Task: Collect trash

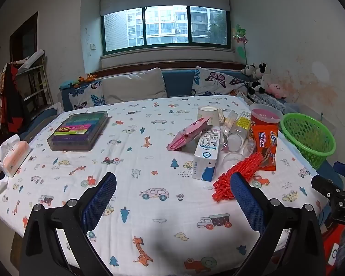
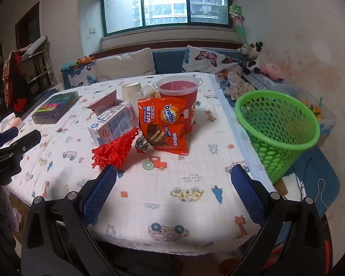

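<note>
A pile of trash lies on the patterned tablecloth: a white milk carton (image 1: 207, 153) (image 2: 113, 124), a red foam net (image 1: 238, 174) (image 2: 115, 150), an orange Ovaltine wrapper (image 1: 265, 145) (image 2: 165, 125), a red plastic cup (image 1: 263, 118) (image 2: 179, 92), a pink box (image 1: 187, 134) (image 2: 104, 104), a paper cup (image 1: 209, 115) (image 2: 131, 90) and clear plastic cups (image 1: 235, 135). A green mesh basket (image 1: 309, 134) (image 2: 278, 126) stands at the table's right edge. My left gripper (image 1: 173, 184) hovers open, short of the pile. My right gripper (image 2: 173, 177) is open too, near the net, with nothing between its fingers.
A case of coloured pens (image 1: 79, 130) (image 2: 56, 107) and a tissue pack (image 1: 13, 156) lie at the table's left. A blue sofa with butterfly cushions (image 1: 216, 80) and plush toys (image 1: 260, 78) runs behind the table. Each gripper shows at the edge of the other's view.
</note>
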`<state>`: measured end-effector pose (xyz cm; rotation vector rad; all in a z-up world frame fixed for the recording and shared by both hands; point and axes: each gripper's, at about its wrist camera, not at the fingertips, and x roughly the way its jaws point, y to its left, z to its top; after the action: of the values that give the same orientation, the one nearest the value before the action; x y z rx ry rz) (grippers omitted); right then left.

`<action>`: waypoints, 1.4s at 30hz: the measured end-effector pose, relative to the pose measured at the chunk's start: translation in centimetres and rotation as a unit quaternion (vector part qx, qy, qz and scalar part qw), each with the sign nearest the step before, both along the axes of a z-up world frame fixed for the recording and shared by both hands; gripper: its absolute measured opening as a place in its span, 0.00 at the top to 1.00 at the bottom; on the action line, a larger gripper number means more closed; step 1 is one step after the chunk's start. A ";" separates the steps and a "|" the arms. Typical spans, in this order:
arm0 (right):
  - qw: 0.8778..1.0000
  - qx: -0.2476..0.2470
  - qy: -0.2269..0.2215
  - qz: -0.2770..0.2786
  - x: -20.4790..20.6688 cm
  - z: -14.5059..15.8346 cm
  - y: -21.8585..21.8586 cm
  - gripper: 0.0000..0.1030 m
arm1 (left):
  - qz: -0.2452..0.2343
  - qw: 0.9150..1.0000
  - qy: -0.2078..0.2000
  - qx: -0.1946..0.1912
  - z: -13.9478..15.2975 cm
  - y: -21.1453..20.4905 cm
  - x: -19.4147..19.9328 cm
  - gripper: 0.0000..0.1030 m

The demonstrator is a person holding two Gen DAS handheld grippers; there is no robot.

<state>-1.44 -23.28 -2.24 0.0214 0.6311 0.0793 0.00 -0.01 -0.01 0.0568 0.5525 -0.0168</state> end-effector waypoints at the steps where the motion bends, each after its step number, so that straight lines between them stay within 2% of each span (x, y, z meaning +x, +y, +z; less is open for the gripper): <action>1: 1.000 -0.001 -0.005 0.000 0.0 0.0 0.0 0.04 | 0.001 1.000 0.000 0.001 0.0 0.0 0.0 0.07; 10: 1.000 0.000 -0.004 0.000 0.1 0.0 -0.1 0.04 | -0.001 1.000 0.000 -0.006 0.1 0.0 -0.7 0.07; 20: 1.000 -0.003 -0.001 0.001 0.2 0.0 0.1 0.04 | 0.002 1.000 0.007 -0.008 -0.8 0.3 -0.1 0.07; 42: 1.000 0.001 0.000 0.002 0.2 0.1 0.0 0.04 | 0.004 1.000 0.012 -0.009 -0.9 0.2 0.6 0.07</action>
<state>-1.22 -23.28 -2.13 0.0214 0.6320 0.0846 0.57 0.21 -0.89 0.0381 0.5769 -0.0151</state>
